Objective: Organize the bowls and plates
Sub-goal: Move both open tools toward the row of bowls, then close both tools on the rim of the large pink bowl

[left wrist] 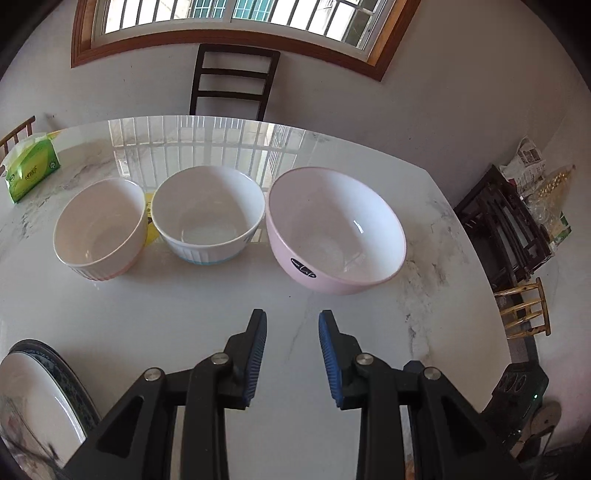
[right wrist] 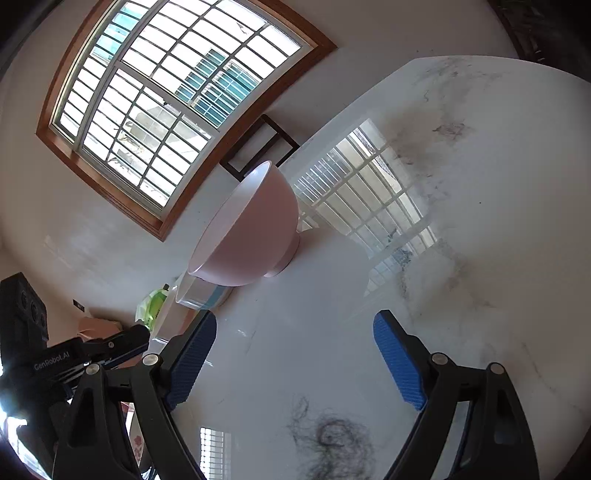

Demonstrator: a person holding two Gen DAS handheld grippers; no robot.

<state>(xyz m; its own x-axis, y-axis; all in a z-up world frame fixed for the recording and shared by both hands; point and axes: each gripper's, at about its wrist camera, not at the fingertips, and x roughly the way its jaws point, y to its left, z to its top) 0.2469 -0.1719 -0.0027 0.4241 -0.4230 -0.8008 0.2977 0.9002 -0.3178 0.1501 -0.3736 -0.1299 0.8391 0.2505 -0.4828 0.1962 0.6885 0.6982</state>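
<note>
1. The left claw [left wrist: 292,354] hangs over the white marble surface [left wrist: 184,325], its blue pads a narrow gap apart with nothing between them; only bare marble shows in the gap.
2. The right claw [right wrist: 295,360] is tilted in its own view and spread wide, and it also holds nothing. Its pads stand over bare marble, short of the big pink bowl [right wrist: 251,232].
3. Taking that big pink bowl [left wrist: 336,230] as the landmark: it sits upright on the surface just beyond the left claw and slightly to the right of it, with a dark oval label on its near wall.
4. A plate [left wrist: 40,398] with a dark patterned rim lies well to the left of the pink bowl and nearer the camera, at the lower left edge of the left wrist view.
5. Just left of the pink bowl stands a white bowl [left wrist: 208,214] with a ribbed wall and a blue band at its foot. The two are close; whether they touch I cannot tell.
6. Left again of that is a smaller ribbed bowl [left wrist: 99,229] with a pinkish base, so the three bowls form a row.
7. Something yellow [left wrist: 150,225] shows between the two ribbed bowls, too hidden to identify.
8. A green tissue pack [left wrist: 31,173] lies far left of the pink bowl, near the back edge of the surface.
9. Beyond the pink bowl, past the far edge of the surface, a dark chair [left wrist: 232,85] stands against the wall under a wood-framed window [left wrist: 229,14].
</note>
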